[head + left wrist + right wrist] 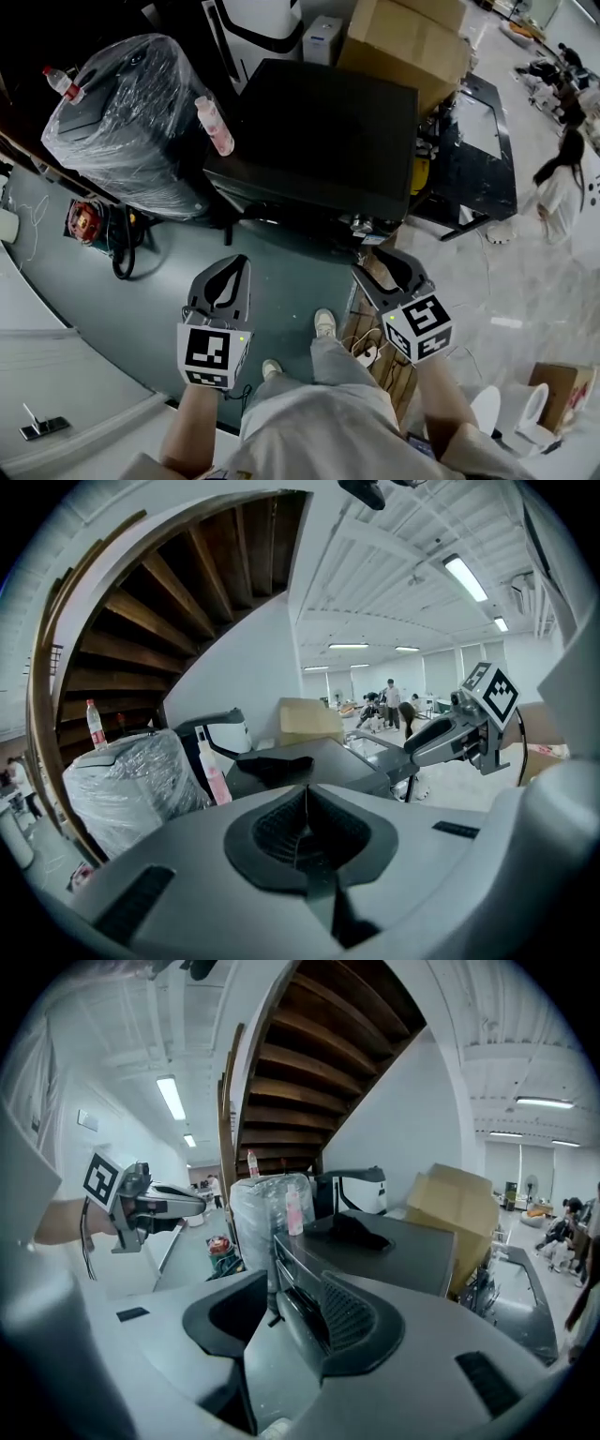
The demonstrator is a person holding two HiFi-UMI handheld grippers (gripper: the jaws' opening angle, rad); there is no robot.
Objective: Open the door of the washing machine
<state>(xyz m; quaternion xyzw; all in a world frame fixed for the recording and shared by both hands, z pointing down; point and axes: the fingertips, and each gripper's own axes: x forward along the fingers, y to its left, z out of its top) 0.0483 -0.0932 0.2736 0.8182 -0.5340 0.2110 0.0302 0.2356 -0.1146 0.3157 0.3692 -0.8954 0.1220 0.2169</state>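
Note:
The black washing machine (319, 141) stands in front of me and I look down on its flat top; its door does not show. In the right gripper view its front upper panel (292, 1283) appears just past the jaws. Both grippers hang in the air short of the machine's front, touching nothing. My left gripper (225, 272) is shut and empty, its dark pads (281, 832) meeting along a line. My right gripper (386, 264) is open, with a clear gap between its pads (352, 1321) and nothing in it. Each gripper shows in the other's view: the right gripper (450, 735) and the left gripper (150, 1204).
A plastic-wrapped appliance (127, 122) with a water bottle (61, 82) on it stands left of the machine, a pink bottle (216, 127) between them. Cardboard boxes (403, 37) sit behind. A black frame (478, 150) and a person (558, 187) are at right. My feet (323, 323) are below.

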